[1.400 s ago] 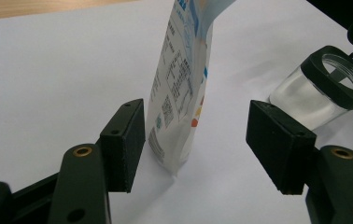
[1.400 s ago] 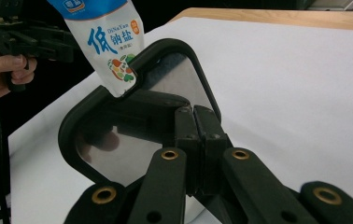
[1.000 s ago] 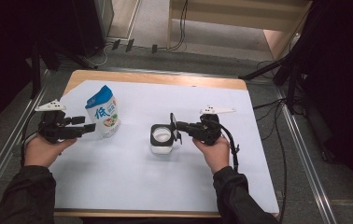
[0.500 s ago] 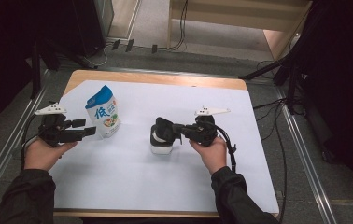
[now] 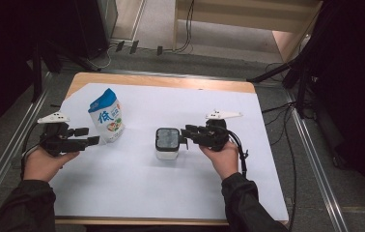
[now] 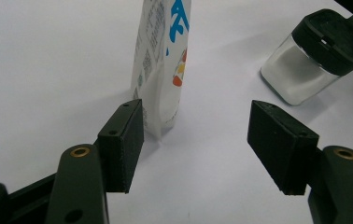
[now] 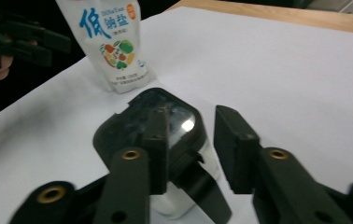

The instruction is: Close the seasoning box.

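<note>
The jar (image 5: 167,143), a small square one of clear glass with a black flip lid (image 7: 153,122) and white powder inside, stands near the middle of the white sheet (image 5: 171,193) that covers the table (image 5: 171,81). The right gripper (image 5: 188,133) is at its right side, and its jaws have just been opening; from its own camera they stand partly apart above the closed lid, one over the lid's top, the other off to the side, with nothing clamped between them. I would judge the jar fairly heavy for its size, stiff, smooth-walled and breakable if it tips off the table, so the safer hold is across two flat glass sides below the lid, not on the glossy lid, whose flap could spring up under a pinch. To the left and a little farther back stands the salt pouch (image 5: 106,115), upright on its own base, soft and crinkly, probably light enough to topple at a nudge; it would be best taken by its sealed top or squeezed gently mid-body. The left gripper (image 5: 93,136) hovers just beside the pouch's base, jaws wide and empty, one pad (image 6: 124,140) close to the pouch edge but apart from it.
</note>
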`<state>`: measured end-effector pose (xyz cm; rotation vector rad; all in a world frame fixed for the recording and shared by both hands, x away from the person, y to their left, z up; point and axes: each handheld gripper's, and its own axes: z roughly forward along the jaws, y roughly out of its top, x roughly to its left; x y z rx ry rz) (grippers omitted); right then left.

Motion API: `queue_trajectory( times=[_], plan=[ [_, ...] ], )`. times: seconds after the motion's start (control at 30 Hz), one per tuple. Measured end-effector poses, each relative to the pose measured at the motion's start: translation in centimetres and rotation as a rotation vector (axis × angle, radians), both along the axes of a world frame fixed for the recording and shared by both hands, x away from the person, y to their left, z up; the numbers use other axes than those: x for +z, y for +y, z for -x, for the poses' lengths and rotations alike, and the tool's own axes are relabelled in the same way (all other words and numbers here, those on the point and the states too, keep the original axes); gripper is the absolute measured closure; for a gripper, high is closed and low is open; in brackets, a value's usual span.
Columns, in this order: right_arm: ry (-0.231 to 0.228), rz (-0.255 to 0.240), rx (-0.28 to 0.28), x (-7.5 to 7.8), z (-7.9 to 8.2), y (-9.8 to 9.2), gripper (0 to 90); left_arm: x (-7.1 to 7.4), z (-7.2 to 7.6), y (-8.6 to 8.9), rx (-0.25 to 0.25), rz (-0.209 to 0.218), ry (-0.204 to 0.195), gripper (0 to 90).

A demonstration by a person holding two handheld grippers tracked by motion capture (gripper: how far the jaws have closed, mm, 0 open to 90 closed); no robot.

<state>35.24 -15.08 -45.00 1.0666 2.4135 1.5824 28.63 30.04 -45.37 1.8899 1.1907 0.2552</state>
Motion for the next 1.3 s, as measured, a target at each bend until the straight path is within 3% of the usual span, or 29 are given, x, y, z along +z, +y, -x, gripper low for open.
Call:
queue_trajectory(
  times=[0.33, 0.63, 0.97, 1.13, 1.3],
  plan=[
    [-0.005, 0.022, -0.084, -0.5, 0.0, -2.8, 52.4, 0.1, 0.4, -0.9, -0.026, -0.012, 0.007, 38.9],
    [-0.005, 0.031, -0.151, -0.9, 0.0, -5.1, 49.5, 0.1, 1.0, -2.6, -0.098, -0.020, 0.007, 39.7],
    [0.008, 0.038, -0.185, -1.4, 0.0, -6.3, 49.1, 0.1, 0.4, -4.6, -0.174, -0.022, 0.009, 39.4],
    [0.029, 0.041, -0.195, -1.6, 0.0, -6.7, 49.0, -0.1, 0.2, -5.3, -0.190, -0.020, 0.005, 39.3],
    [0.020, 0.048, -0.197, -1.8, 0.2, -6.8, 48.8, -0.1, 0.0, -5.5, -0.207, -0.020, 0.005, 39.0]
  ],
)
